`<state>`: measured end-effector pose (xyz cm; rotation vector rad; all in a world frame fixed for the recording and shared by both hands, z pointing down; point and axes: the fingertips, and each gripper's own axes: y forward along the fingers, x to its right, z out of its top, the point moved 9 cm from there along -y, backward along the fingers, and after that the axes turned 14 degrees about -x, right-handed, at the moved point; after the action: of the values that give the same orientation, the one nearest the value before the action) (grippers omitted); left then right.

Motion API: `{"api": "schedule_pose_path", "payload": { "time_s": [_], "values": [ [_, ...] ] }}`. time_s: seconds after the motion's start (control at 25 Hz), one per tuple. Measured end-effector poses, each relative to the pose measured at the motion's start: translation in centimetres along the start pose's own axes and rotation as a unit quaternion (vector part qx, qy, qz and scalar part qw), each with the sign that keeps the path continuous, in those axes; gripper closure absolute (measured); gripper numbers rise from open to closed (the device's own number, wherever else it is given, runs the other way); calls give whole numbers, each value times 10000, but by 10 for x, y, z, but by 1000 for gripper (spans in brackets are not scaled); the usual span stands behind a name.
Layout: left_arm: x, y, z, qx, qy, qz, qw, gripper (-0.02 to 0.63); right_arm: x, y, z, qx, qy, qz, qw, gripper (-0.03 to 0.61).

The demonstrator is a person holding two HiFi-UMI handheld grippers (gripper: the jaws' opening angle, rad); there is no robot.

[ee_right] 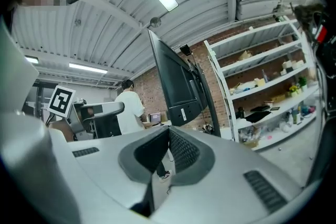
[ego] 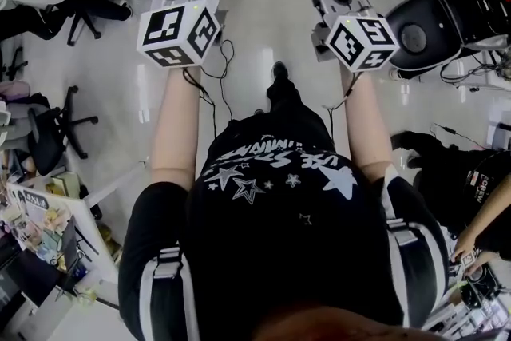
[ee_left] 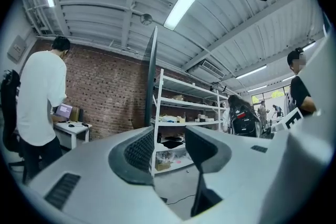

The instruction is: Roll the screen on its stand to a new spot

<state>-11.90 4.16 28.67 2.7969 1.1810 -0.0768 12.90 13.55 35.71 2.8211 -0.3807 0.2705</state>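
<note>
Currently both tools are raised in front of me, pointing out toward 12 o'clock over the pale floor (ego: 255,52).

- Left gripper (ee_left: 169,148): jaws stand apart, with a clear gap between the pads. Nothing sits in that gap; only floor and shelving show through it.
- Right gripper (ee_right: 168,152): pads drawn together, only a thin slit between them, nothing caught there.
- Screen (ee_right: 177,81): a dark flat panel on its stand. In the right gripper view it rises at 12 o'clock above the jaws and leans a little. In the left gripper view I see it edge-on, a thin dark line at 12 o'clock just above the left pad. It is apart from both tools; neither touches it.
- White shelf rack (ee_left: 184,105): behind the screen, toward 1 o'clock, loaded with small items I can't make out.
- Brick wall (ee_left: 107,89): behind screen and rack.
- Person in a white shirt (ee_left: 38,97): at 9 o'clock in the left gripper view, standing at a small desk, back to me.
- Black office chair (ego: 52,132): at 9 o'clock in the head view, well apart from me.
</note>
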Motion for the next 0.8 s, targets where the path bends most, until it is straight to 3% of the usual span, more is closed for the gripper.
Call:
{"api": "schedule_pose_path", "payload": {
  "time_s": [0.16,0.52,0.8],
  "values": [
    [13,-28,-6,64,-156,-196,9997,422,-16,-20,-5,48,17,-33,10000,572],
    [18,-68,-19,-82,-192,-52,9998,603,-49,-47,-13,40,-135,-161,9998,572],
    [24,-70,-32,-195,-376,-204,9989,603,-49,-57,-21,-3,-166,-223,9996,572]
  ]
}}
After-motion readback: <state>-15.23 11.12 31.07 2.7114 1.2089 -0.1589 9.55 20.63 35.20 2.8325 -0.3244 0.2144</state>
